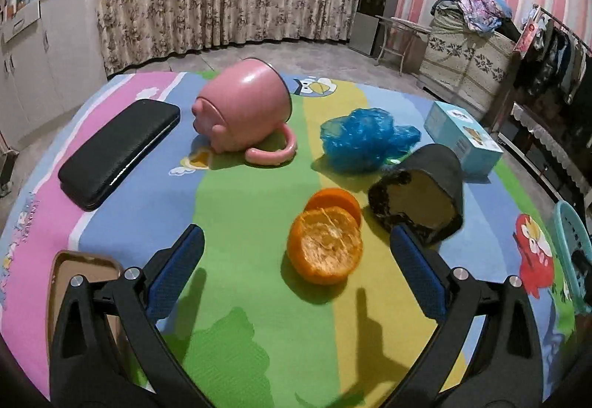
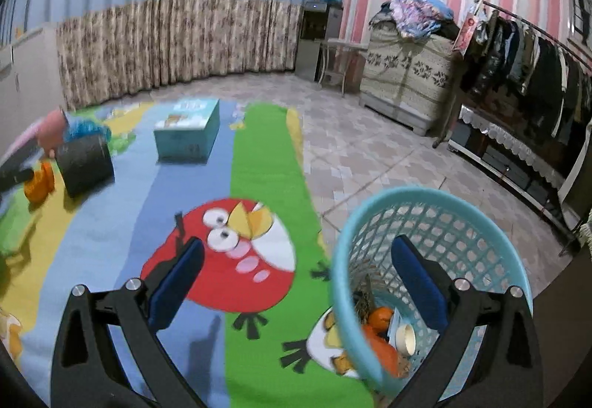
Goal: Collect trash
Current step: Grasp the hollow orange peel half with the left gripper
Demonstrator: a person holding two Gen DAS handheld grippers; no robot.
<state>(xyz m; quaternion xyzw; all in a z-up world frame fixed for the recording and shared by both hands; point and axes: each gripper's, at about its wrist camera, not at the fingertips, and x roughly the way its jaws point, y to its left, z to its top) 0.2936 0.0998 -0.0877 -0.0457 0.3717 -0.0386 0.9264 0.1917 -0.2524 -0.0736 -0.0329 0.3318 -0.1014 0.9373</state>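
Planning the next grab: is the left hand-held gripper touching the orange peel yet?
Apart. The left wrist view shows the left hand-held gripper open, with green cloth visible between each finger and the orange peel.

Orange peel, two cupped halves overlapping on my mat; crumpled blue plastic bag behind it. Teal mesh basket holds peel scraps.

The worktop has a cartoon-bird cover striped pink, blue, green and yellow. On it: pink mug, black case, crinkly blue bag, orange peel, light-blue box. The lattice basket is turquoise, and gripper pads are blue.
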